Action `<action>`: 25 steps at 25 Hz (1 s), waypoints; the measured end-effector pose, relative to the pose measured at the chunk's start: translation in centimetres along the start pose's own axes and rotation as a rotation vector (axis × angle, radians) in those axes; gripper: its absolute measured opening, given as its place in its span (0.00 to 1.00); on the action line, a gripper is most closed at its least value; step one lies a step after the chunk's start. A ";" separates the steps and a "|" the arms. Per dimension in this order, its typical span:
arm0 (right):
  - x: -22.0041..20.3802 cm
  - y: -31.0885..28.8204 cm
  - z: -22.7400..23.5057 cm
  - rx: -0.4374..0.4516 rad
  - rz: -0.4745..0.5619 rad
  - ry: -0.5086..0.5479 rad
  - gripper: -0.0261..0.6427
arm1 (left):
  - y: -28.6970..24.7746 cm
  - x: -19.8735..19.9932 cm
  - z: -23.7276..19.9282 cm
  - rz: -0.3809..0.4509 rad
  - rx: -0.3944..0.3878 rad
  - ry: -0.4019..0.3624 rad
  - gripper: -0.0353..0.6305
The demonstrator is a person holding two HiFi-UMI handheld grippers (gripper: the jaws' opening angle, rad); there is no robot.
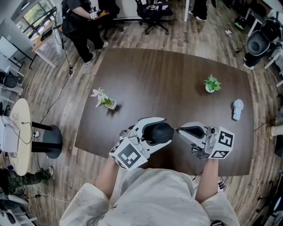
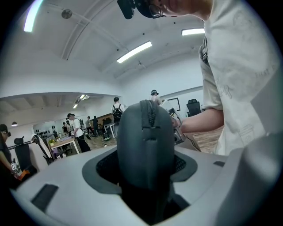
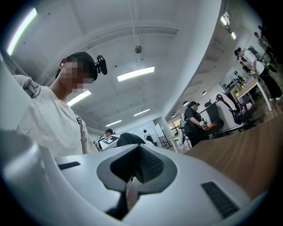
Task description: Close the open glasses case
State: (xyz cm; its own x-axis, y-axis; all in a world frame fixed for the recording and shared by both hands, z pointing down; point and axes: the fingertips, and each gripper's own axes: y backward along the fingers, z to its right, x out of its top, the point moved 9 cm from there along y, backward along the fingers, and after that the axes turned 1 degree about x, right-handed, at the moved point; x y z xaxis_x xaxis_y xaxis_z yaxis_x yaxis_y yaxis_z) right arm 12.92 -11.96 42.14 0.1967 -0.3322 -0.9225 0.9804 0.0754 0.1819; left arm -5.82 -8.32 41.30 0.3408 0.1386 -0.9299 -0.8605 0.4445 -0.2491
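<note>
Before you, a dark brown wooden table (image 1: 163,88) with a seam running down its middle stands on plank flooring (image 1: 190,37) and carries three small things. A green potted plant (image 1: 212,84) sits on the far right part of the top. Well to its left and somewhat nearer you stands a white-flowered plant (image 1: 105,100) in a small pot. To the right of the green potted plant and a little nearer you, close to the table's right edge, lies a pale round-headed object (image 1: 238,109), too small to identify.

This is a big open office. It has black office chairs on wheels (image 1: 152,11), a light wooden desk (image 1: 44,40), long white ceiling lights (image 2: 134,52), a grey-brown wood plank floor (image 1: 212,31) and standing people (image 2: 76,131).
</note>
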 end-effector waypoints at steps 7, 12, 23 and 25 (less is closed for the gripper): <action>-0.4 0.2 0.2 -0.018 0.007 -0.022 0.04 | 0.1 -0.4 0.1 -0.044 0.020 -0.008 0.46; -0.3 0.1 0.3 -0.005 0.026 -0.037 0.04 | -0.1 -0.7 0.0 -0.099 0.047 -0.055 0.44; 0.5 -0.7 -1.1 0.026 0.015 -0.008 0.05 | -1.4 -2.1 -0.3 -0.221 0.051 -0.080 0.44; 0.5 -1.1 -1.3 0.026 -0.002 0.001 0.05 | -1.6 -2.3 -0.3 -0.237 0.053 -0.079 0.44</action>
State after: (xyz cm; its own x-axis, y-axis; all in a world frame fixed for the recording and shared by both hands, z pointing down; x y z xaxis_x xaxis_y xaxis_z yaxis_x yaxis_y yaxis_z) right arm 11.94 -10.94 41.06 0.1947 -0.3310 -0.9233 0.9807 0.0499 0.1889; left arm -5.30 -9.59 43.76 0.5614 0.0928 -0.8223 -0.7324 0.5183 -0.4415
